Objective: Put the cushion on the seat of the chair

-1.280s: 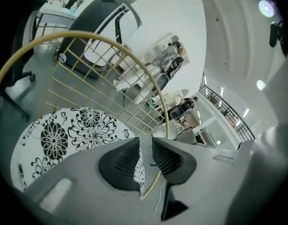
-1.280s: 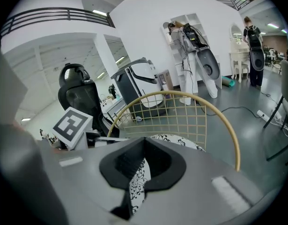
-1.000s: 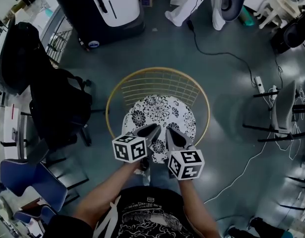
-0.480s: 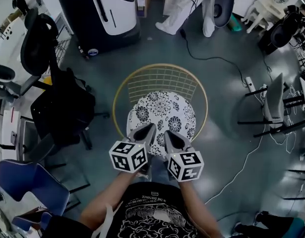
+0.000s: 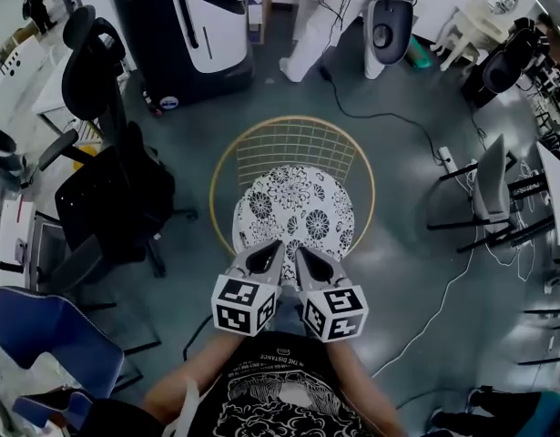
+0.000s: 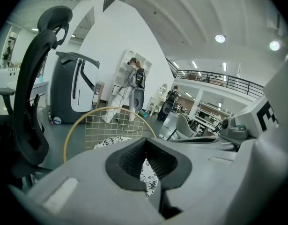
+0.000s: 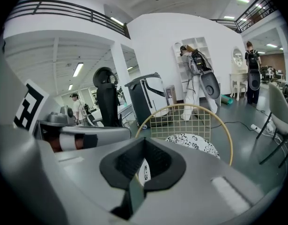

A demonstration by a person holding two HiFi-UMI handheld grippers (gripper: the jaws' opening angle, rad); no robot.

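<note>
The round white cushion (image 5: 293,212) with a black flower print lies flat on the seat of the gold wire chair (image 5: 227,157). Both grippers hover side by side just near of it, close to my body. My left gripper (image 5: 266,255) points at the cushion's near edge, jaws shut, nothing between them. My right gripper (image 5: 309,260) sits beside it, also shut and empty. In the left gripper view the closed pads (image 6: 134,161) frame a strip of the cushion (image 6: 108,142) beyond. The right gripper view shows the cushion (image 7: 193,142) in front of the wire backrest (image 7: 195,121).
A black office chair (image 5: 106,189) stands left of the wire chair, a blue chair (image 5: 43,335) nearer left. A big dark and white machine (image 5: 184,25) is at the back. A cable (image 5: 389,107) and power strip (image 5: 446,159) lie on the floor; grey chairs (image 5: 493,194) stand right.
Both grippers have drawn back from over the cushion's near part toward my body and risen. The cushion stays on the seat.
</note>
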